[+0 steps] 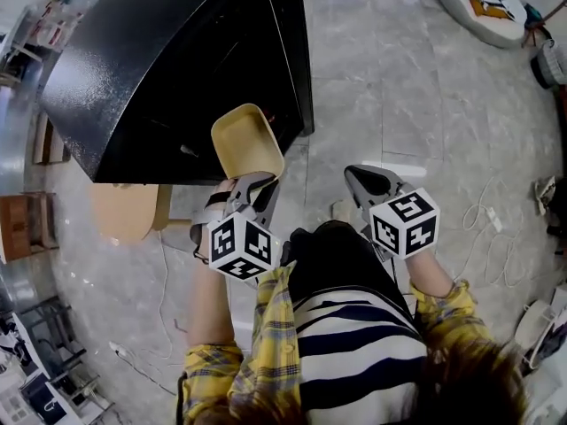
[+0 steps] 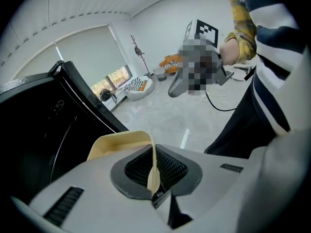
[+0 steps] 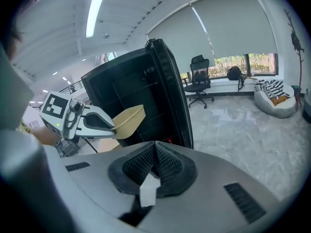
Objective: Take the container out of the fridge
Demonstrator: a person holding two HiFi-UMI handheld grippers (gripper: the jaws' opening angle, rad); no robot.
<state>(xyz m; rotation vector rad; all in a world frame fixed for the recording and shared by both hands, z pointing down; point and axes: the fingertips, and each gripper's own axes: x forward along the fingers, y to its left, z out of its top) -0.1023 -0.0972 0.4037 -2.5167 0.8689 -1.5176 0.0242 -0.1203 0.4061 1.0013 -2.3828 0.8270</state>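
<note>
The beige container [image 1: 248, 140] hangs in the air in front of the open black fridge [image 1: 115, 69], just outside its dark interior. My left gripper [image 1: 251, 184] is shut on the container's near rim. In the left gripper view the thin rim of the container [image 2: 124, 142] runs down between the pads of the left gripper [image 2: 154, 171]. My right gripper [image 1: 359, 177] hovers over the floor to the right, shut, with nothing in it. In the right gripper view the right gripper [image 3: 154, 166] has its pads together, and the left gripper [image 3: 92, 122] carries the container [image 3: 129, 120] before the fridge [image 3: 141, 96].
The fridge door [image 1: 292, 51] stands open beside the container. A round wooden stool [image 1: 124, 211] sits left of my left gripper. Cables [image 1: 483, 215] lie on the marble floor at the right. A zebra-patterned beanbag [image 1: 483, 3] and an office chair [image 3: 200, 79] stand farther off.
</note>
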